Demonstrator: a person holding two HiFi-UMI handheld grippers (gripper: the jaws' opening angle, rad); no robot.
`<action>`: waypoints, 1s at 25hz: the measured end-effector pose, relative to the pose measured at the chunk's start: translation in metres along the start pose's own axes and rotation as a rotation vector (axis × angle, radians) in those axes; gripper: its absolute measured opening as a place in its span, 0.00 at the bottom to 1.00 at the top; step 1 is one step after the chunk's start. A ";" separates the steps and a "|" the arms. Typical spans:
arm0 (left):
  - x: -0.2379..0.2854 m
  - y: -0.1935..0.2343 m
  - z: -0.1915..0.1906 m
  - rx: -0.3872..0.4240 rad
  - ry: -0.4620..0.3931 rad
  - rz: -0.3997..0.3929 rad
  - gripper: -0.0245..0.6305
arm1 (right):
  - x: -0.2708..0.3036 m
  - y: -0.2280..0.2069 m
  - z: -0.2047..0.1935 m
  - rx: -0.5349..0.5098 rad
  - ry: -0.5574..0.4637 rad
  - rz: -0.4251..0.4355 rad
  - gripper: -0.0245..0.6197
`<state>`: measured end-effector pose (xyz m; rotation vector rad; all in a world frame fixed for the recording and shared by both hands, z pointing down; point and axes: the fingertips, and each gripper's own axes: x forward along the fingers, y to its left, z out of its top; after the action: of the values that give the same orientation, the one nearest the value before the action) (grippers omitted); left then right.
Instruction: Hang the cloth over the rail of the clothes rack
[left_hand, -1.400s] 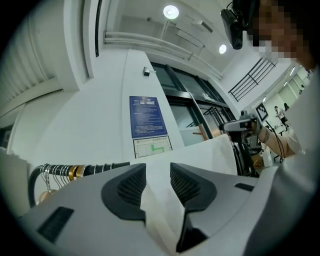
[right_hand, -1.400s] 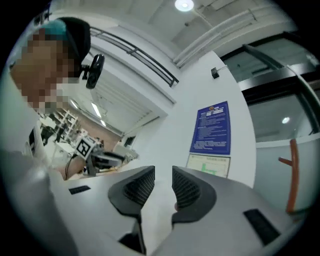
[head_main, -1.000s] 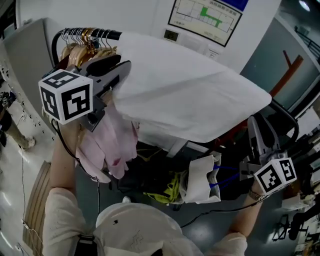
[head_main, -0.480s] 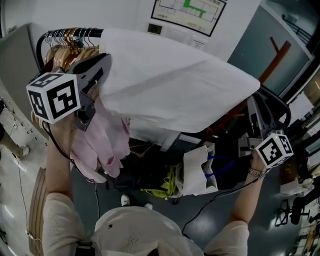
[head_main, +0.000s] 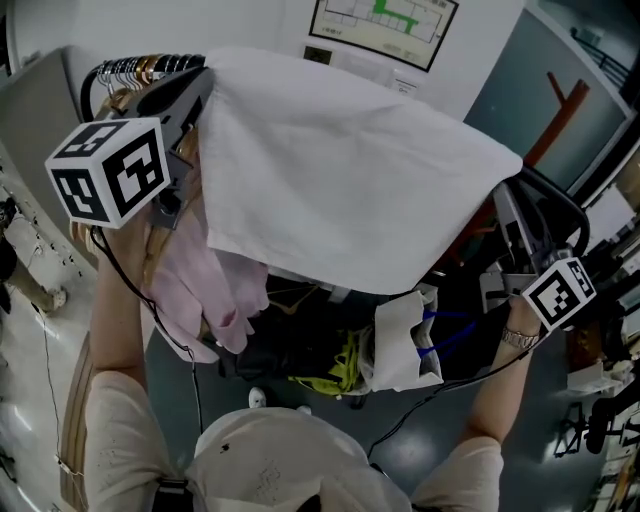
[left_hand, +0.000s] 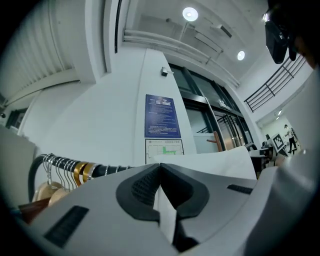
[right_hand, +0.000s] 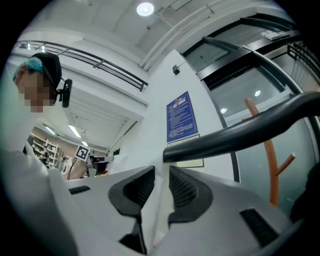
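I see a large white fabric cloth (head_main: 340, 170) spread wide across the black metal rail (head_main: 150, 68) of the clothes rack and draping down its near side. My left hand-held gripper (head_main: 200, 88) is at the far left, by the row of wire and wooden hangers (head_main: 135, 92) on the rail. Its jaws are pressed together on the cloth's left edge — a strip of white fabric is pinched between the ribbed pads. My right hand-held gripper (head_main: 508, 210) is at the right end of the cloth, just beside a curved black tube (right_hand: 240, 130). Its jaws are opening, with the cloth's right edge lying loose in the gap between them. Pale pink garments (head_main: 205, 290) hang below the cloth on the left.
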<state>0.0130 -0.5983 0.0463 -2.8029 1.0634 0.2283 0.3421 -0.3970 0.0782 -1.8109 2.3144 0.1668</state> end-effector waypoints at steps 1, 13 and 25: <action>0.000 0.003 0.003 0.006 -0.007 0.015 0.06 | -0.001 -0.002 0.000 0.007 -0.002 -0.005 0.14; 0.006 0.024 0.008 -0.036 -0.090 0.116 0.06 | -0.037 0.000 0.015 -0.076 -0.051 -0.083 0.07; -0.022 -0.014 -0.011 0.137 -0.142 0.111 0.06 | -0.067 -0.009 -0.009 -0.076 -0.116 -0.229 0.19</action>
<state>0.0071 -0.5759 0.0627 -2.5685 1.1552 0.3470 0.3659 -0.3375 0.1022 -2.0273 2.0314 0.3201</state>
